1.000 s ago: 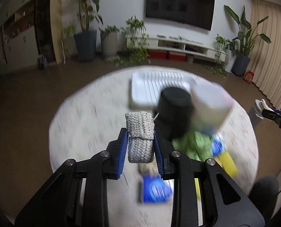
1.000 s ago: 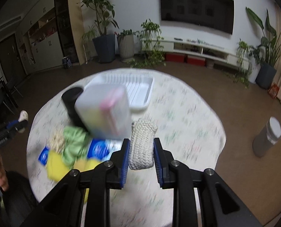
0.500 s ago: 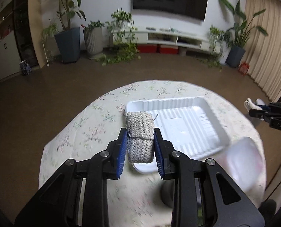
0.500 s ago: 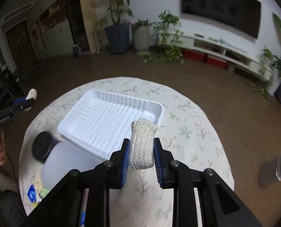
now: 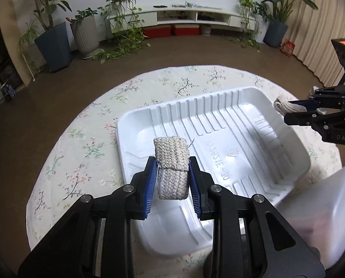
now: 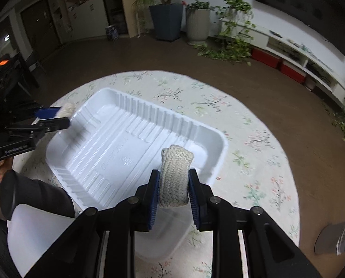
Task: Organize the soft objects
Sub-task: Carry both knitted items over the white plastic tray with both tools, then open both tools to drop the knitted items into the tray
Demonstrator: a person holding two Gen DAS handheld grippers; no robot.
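Note:
My left gripper (image 5: 171, 162) is shut on a folded beige knitted cloth (image 5: 171, 155) and holds it above the near left part of a white ribbed plastic tray (image 5: 230, 125). My right gripper (image 6: 173, 176) is shut on a second folded cream knitted cloth (image 6: 175, 171), above the tray's (image 6: 116, 143) near right edge. Each gripper shows in the other's view: the right one (image 5: 288, 107) at the tray's right rim, the left one (image 6: 61, 115) at its left rim. The tray holds nothing.
The tray lies on a round table with a floral cloth (image 5: 84, 143). A translucent white plastic container (image 5: 323, 213) stands near the tray, also below my right gripper (image 6: 163, 234). A grey bin (image 6: 337, 236) stands on the floor. Plants and a TV shelf line the far wall.
Both grippers moved forward, away from the pile of soft items and the black cup, and now hang over the white tray. Each still holds its cloth.

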